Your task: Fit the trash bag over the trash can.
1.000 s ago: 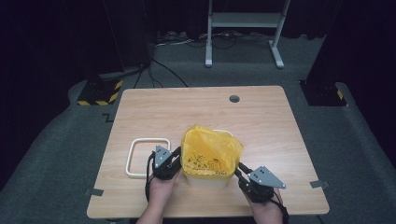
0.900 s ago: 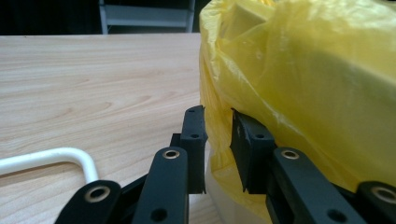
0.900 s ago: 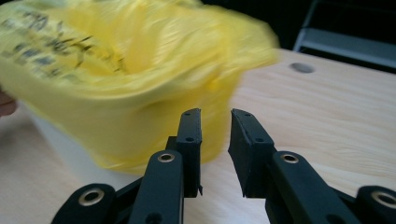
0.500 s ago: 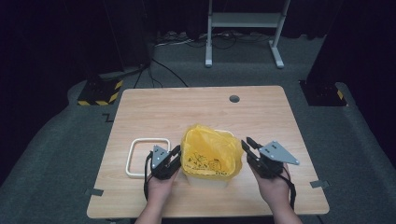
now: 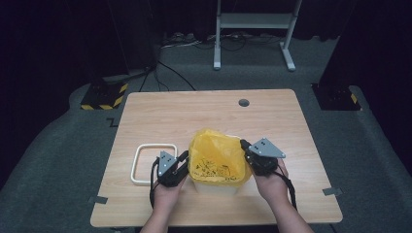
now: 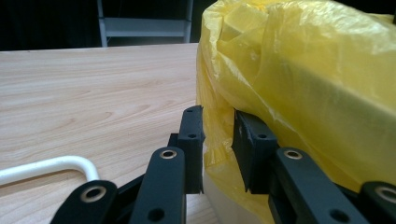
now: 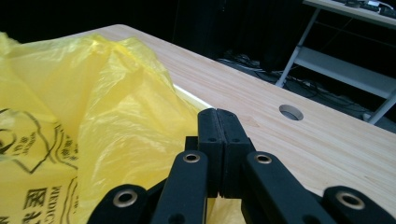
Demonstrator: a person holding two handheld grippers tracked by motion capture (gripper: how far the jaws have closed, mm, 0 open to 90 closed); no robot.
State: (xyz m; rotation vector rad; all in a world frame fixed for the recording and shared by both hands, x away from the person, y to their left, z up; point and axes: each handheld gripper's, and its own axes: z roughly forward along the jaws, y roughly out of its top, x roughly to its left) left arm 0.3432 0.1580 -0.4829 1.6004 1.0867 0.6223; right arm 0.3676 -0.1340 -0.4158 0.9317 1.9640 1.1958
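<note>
Both forearms come in from the near edge of the table, each hand level and pointing away from the person. The left gripper sits left of centre, jaws a narrow gap apart, pinching yellow film. The right gripper, right of centre, has just closed, pads pressed flat together.

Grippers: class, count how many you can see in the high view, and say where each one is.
2. The left gripper is at the left side of the yellow bag; the right gripper is at its right side. None seems hidden.
</note>
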